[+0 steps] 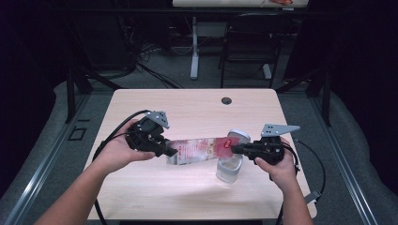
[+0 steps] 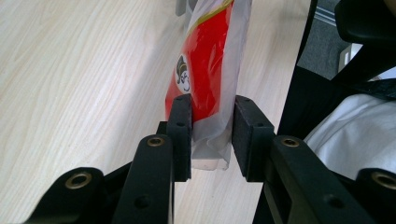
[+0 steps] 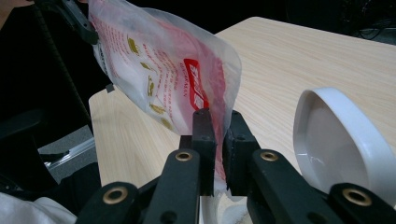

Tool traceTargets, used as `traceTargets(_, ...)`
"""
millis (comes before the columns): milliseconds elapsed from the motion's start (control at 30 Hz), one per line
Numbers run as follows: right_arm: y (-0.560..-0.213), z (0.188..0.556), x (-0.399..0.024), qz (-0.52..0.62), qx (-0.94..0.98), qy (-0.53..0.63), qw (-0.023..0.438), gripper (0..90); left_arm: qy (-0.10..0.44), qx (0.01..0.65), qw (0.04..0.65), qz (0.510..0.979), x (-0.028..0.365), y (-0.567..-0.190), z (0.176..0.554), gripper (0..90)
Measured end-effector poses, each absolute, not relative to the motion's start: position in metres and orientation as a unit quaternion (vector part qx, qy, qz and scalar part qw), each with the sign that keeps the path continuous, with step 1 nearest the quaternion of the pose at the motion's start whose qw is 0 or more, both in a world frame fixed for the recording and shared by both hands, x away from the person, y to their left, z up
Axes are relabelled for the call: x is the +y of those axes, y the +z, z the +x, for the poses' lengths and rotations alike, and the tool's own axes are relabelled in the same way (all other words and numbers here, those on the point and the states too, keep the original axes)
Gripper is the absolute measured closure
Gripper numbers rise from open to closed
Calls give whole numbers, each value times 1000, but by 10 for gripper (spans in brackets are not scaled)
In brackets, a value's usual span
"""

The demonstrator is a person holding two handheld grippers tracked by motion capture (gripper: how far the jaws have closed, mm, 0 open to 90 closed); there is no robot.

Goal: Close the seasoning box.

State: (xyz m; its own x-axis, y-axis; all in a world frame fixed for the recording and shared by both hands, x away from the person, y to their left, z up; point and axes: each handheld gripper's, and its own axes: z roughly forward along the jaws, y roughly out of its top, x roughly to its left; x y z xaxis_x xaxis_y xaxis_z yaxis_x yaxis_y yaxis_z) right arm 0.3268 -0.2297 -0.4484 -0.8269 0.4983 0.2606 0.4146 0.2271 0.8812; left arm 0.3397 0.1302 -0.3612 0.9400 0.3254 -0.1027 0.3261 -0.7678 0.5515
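Plastic pouch (image 1: 197,151) stretched between both tools, left tool (image 1: 170,151) and right tool (image 1: 233,149) each clamped on an end, above the container (image 1: 229,169).

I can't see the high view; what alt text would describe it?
Two hand-held grippers stretch a red and clear plastic bag between them above a wooden table. The left gripper pinches one end, the right gripper the other, over a clear container with its white lid open.

A light wooden table (image 1: 197,108) is standing on grey carpet (image 1: 155,75). Beyond the table, a black chair (image 1: 248,42) is sitting beside a white desk leg (image 1: 194,47); darkness is swallowing the surrounding room.
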Motion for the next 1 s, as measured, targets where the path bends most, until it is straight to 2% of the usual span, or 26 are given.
traceTargets(1000, -452, 328, -232, 297, 779, 552, 34, 838, 0, 177, 295, 939, 126, -356, 341, 707)
